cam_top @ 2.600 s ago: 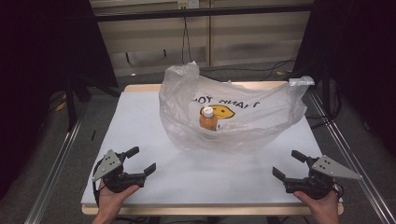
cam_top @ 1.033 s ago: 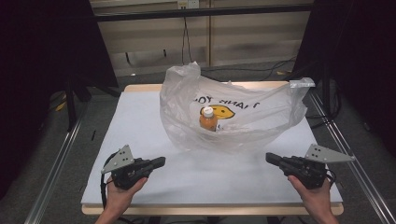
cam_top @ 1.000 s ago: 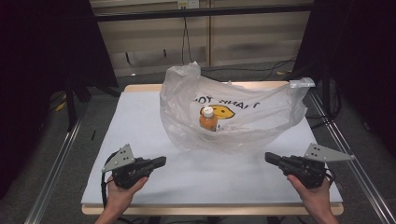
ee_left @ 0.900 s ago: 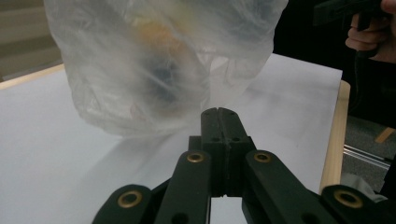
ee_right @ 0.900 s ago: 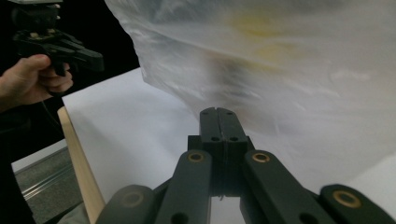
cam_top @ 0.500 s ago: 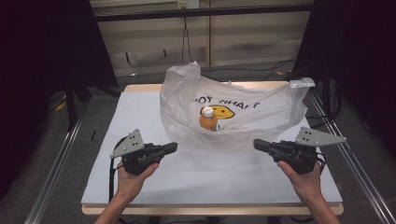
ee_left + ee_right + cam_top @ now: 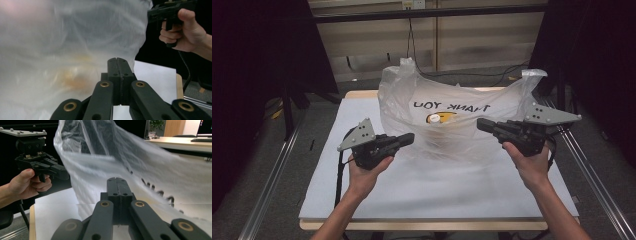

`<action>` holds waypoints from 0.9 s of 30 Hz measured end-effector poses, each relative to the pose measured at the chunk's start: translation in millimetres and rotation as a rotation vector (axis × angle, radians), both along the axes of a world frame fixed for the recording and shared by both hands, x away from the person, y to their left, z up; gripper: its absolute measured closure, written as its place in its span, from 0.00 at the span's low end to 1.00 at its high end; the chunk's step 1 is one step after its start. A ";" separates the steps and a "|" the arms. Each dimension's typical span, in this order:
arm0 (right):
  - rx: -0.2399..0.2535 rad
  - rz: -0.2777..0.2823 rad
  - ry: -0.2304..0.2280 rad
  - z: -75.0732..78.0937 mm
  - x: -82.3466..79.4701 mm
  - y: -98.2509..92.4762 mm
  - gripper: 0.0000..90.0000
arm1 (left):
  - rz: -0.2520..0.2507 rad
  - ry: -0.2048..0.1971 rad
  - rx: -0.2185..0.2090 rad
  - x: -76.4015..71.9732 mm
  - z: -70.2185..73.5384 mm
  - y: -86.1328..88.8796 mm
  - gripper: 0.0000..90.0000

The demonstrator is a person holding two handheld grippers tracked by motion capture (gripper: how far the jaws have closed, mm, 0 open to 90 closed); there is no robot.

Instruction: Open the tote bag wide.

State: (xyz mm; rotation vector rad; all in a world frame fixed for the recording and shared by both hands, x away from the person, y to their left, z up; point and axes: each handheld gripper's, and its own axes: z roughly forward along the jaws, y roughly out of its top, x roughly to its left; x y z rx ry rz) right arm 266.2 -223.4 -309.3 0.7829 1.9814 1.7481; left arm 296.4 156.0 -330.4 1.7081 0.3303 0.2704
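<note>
Your left claw (image 7: 408, 139) and right claw (image 7: 482, 124) are both pinched closed on nothing, flanking the plastic bag (image 7: 462, 120) standing on the desk (image 7: 362, 200). It looks light, limp and slippery, so take its bunched handles at the top corners.

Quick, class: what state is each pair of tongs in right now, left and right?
Left tongs: closed, holding nothing, near the plastic bag.
Right tongs: closed, holding nothing.
</note>
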 end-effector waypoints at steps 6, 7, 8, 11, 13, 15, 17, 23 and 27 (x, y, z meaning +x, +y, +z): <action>-0.008 0.009 -0.019 15.7 11.2 10.4 1.00 | -0.009 -0.022 -0.021 5.2 15.7 -6.1 1.00; -0.005 0.008 -0.022 17.7 13.3 11.9 1.00 | -0.012 -0.019 -0.027 6.1 17.6 -7.8 1.00; -0.002 0.011 -0.022 19.6 15.6 13.7 1.00 | -0.018 -0.020 -0.036 6.8 19.1 -10.3 1.00; -0.005 0.016 -0.026 26.3 23.0 19.3 1.00 | -0.025 -0.041 -0.036 8.4 26.5 -14.5 1.00; -0.015 0.017 -0.032 31.7 28.4 23.9 1.00 | -0.023 -0.054 -0.044 11.5 34.1 -18.5 1.00; -0.016 0.019 -0.037 37.5 33.0 28.2 1.00 | -0.029 -0.060 -0.063 14.9 41.8 -21.4 1.00; -0.014 0.025 -0.047 43.2 36.5 31.7 1.00 | -0.026 -0.062 -0.064 16.2 46.0 -22.7 1.00; -0.006 0.021 -0.061 53.9 43.2 35.7 1.00 | -0.004 -0.069 -0.084 30.2 66.5 -25.7 1.00; -0.001 0.012 -0.062 57.4 46.8 35.5 1.00 | 0.053 -0.068 -0.065 45.4 72.4 -25.3 1.00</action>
